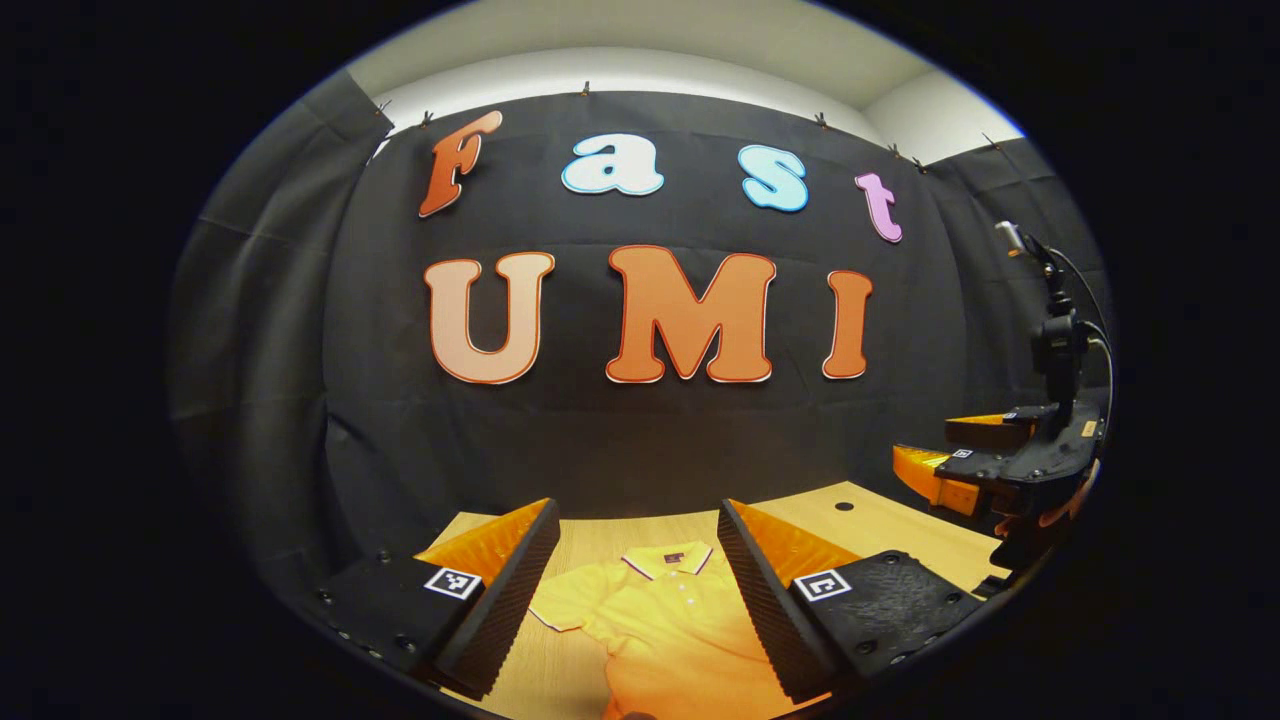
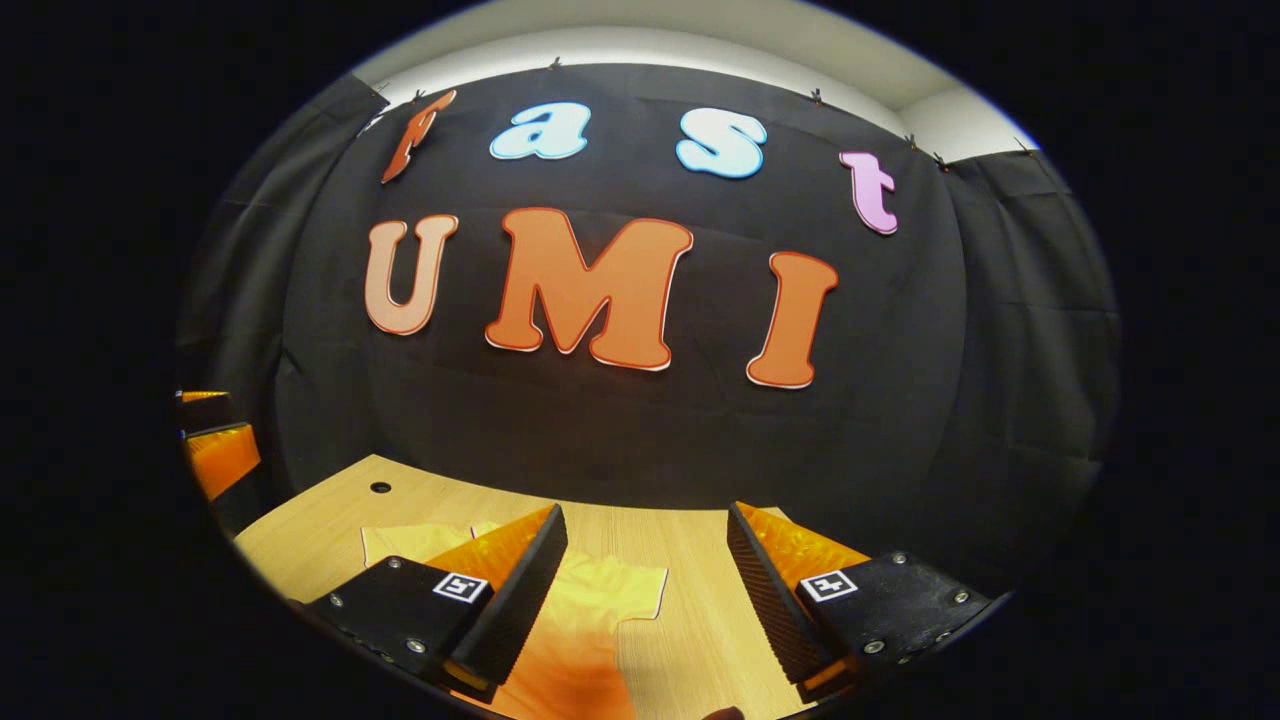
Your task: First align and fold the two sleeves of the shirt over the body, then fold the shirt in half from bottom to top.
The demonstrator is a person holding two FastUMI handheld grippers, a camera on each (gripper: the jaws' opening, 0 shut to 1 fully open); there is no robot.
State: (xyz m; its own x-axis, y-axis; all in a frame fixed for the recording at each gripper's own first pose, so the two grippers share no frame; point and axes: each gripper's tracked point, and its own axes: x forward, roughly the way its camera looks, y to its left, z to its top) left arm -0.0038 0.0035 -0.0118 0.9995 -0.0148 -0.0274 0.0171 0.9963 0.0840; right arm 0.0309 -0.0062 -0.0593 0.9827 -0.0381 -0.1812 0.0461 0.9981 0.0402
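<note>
A yellow polo shirt (image 1: 665,620) lies face up on the wooden table (image 1: 880,530), collar (image 1: 668,560) toward the far wall and one short sleeve (image 1: 560,605) spread out to the side. My left gripper (image 1: 638,520) hovers above it, open, with nothing between its fingers. In the right gripper view the shirt (image 2: 590,610) shows with its other sleeve (image 2: 640,590) lying flat. My right gripper (image 2: 645,515) is open over that side and holds nothing. The right gripper (image 1: 985,460) also appears farther off in the left gripper view, raised above the table, with its fingers apart.
The table (image 2: 320,530) has a small round hole (image 2: 380,488) near its far edge, and the black cloth wall rises just behind. A black stand with a cable (image 1: 1055,330) rises at the right. The left gripper's fingers (image 2: 220,450) show at the left edge.
</note>
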